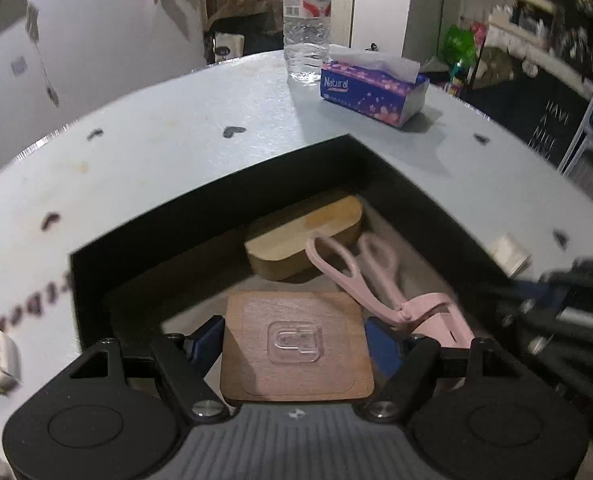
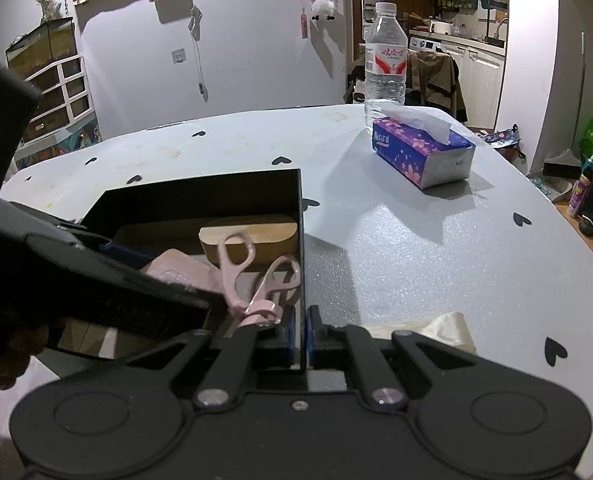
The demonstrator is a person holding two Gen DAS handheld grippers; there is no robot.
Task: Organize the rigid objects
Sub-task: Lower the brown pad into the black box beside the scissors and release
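A black open box [image 1: 200, 216] sits on the pale table. Inside lie a light wooden block [image 1: 296, 236] and pink scissors [image 1: 360, 276]. My left gripper [image 1: 296, 344] is shut on a square brown wooden coaster [image 1: 296, 356] with a clear plastic hook stuck on it, and holds it inside the box. My right gripper [image 2: 301, 336] is shut on the box's right wall [image 2: 300, 240], one finger inside and one outside. The block [image 2: 252, 240] and scissors [image 2: 256, 280] also show in the right wrist view, with the left gripper's body across the box on the left.
A water bottle [image 1: 306, 20] and a purple tissue box [image 1: 372, 88] stand at the far side of the table [image 1: 176, 136]. A small white item [image 1: 508, 254] lies right of the box. A cream cloth [image 2: 436, 328] lies near my right gripper.
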